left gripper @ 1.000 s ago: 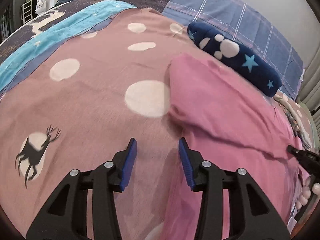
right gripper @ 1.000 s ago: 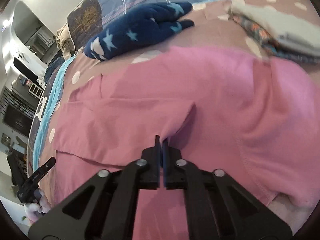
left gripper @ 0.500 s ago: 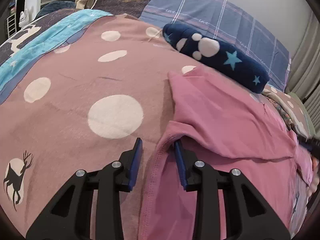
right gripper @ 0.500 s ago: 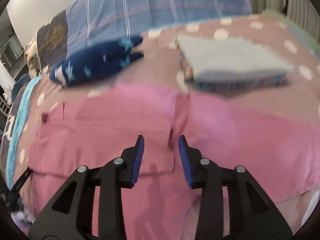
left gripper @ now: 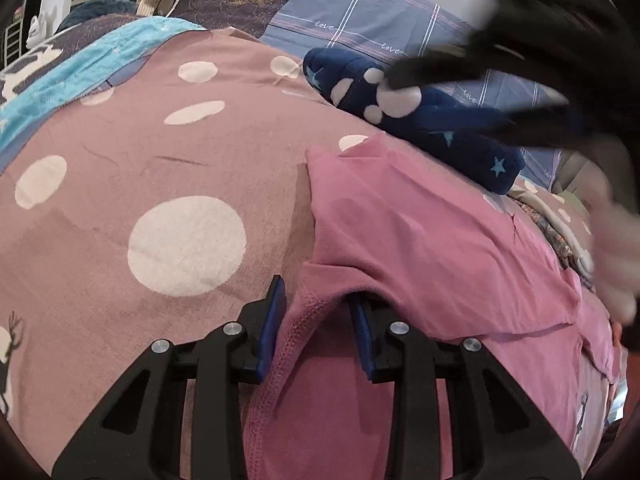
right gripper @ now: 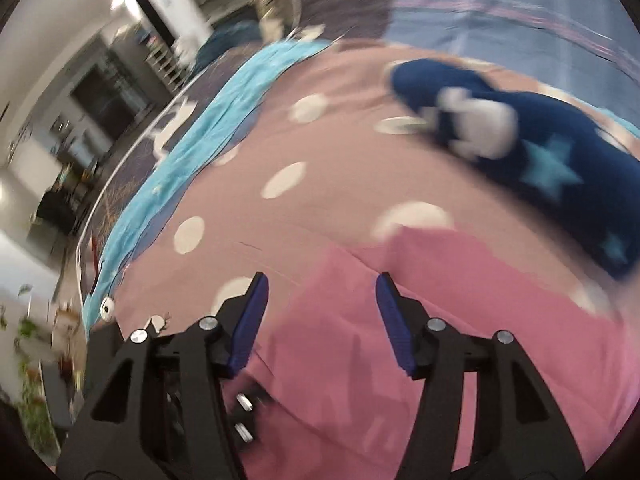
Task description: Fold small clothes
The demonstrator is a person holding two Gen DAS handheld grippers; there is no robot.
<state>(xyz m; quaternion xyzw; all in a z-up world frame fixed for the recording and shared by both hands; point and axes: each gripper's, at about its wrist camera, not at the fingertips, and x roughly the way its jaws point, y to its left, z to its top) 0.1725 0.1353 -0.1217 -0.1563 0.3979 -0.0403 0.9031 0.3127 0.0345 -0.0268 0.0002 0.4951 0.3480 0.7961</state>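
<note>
A pink garment [left gripper: 420, 240] lies partly folded on the dotted bedspread [left gripper: 160, 152]. My left gripper [left gripper: 318, 304] is open, its jaws set either side of the garment's stitched hem at the near left corner, and has no grip on it. In the right wrist view, which is blurred by motion, my right gripper [right gripper: 320, 300] is open and empty above the garment's [right gripper: 460, 340] far left corner. The right gripper also shows as a dark blur in the left wrist view [left gripper: 500, 92], above the garment.
A navy fleece item with stars and paw prints [left gripper: 420, 120] lies just beyond the garment, also in the right wrist view [right gripper: 520, 152]. A blue checked pillow [left gripper: 360, 16] is behind it. A stack of folded clothes [left gripper: 560, 236] sits at right. The bed's left edge [right gripper: 132, 184] drops to the room.
My right gripper opened, let go of the garment fold and swung across to the left side. My left gripper moved forward so the garment's hem sits between its open jaws.
</note>
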